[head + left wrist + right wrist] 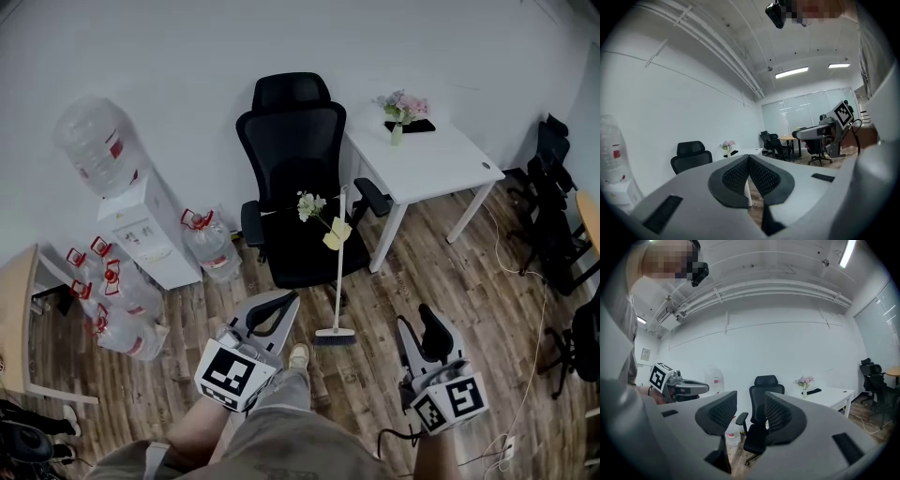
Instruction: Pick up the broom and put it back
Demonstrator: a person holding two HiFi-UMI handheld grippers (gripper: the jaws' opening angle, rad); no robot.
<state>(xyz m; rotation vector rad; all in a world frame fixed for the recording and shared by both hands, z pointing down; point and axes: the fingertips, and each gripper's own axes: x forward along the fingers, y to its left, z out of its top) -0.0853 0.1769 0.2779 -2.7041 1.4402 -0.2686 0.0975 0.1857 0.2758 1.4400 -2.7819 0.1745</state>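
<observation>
The broom (338,272) stands upright on the wooden floor. Its white handle leans at the black office chair (295,178) and its brush head (334,335) rests on the boards. My left gripper (279,305) is low and left of the brush head, apart from it; in the left gripper view its pads (749,158) meet at the tips with nothing between them. To the right of the brush my right gripper (419,325) is also clear of the broom. It stands open (750,399), and only the chair (761,399) shows through the gap.
A white table (441,169) with a flower vase (401,111) stands right of the chair. A water dispenser (141,225) and several water bottles (112,300) line the left wall. More chairs (553,187) and a floor cable (534,347) are at right. My shoe (298,356) is near the brush.
</observation>
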